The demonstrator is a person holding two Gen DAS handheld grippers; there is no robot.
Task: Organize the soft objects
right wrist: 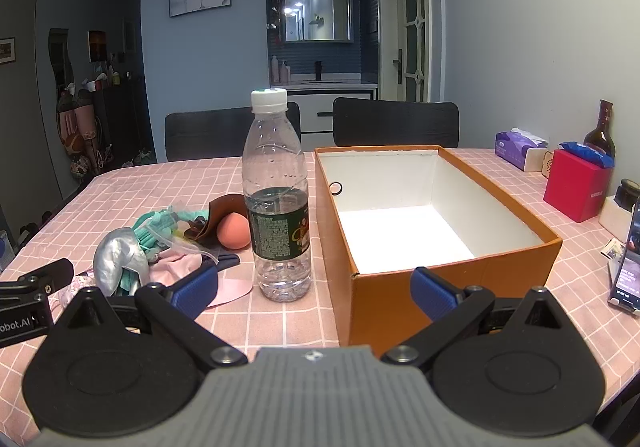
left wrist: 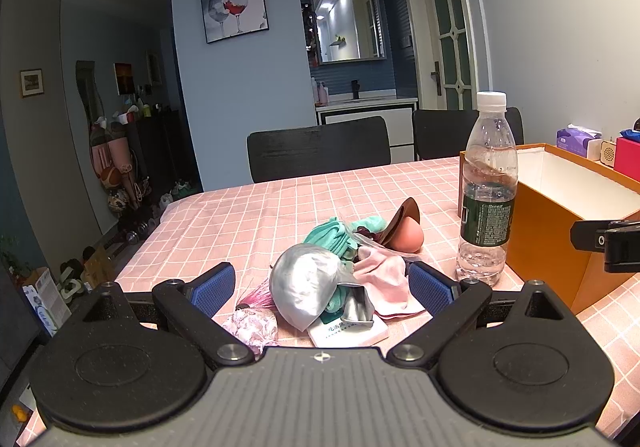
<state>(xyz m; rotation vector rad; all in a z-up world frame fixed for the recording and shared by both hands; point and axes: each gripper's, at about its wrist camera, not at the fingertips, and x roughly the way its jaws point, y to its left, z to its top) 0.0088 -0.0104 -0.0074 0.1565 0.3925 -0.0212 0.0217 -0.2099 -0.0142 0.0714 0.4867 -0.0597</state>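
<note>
A heap of soft things lies on the pink checked tablecloth [left wrist: 248, 207]: a silver pouch [left wrist: 306, 283], a teal cloth [left wrist: 338, 237], a pink cloth [left wrist: 384, 279], a peach sponge egg [left wrist: 408, 235], a floral sachet [left wrist: 252, 325] and a white packet [left wrist: 352, 333]. My left gripper [left wrist: 322, 287] is open, its blue pads either side of the silver pouch, touching nothing. The heap also shows in the right wrist view, with the pouch [right wrist: 116, 255] at left. My right gripper [right wrist: 314, 289] is open and empty, in front of the orange box [right wrist: 440, 279], which is open-topped with a white inside.
A water bottle [right wrist: 280, 207] stands upright between the heap and the box; it also shows in the left wrist view [left wrist: 486, 199]. A red box [right wrist: 576, 185], tissue pack [right wrist: 520, 149], dark bottle [right wrist: 600, 131] and phone [right wrist: 628, 271] stand at right. Two black chairs [right wrist: 396, 123] are behind the table.
</note>
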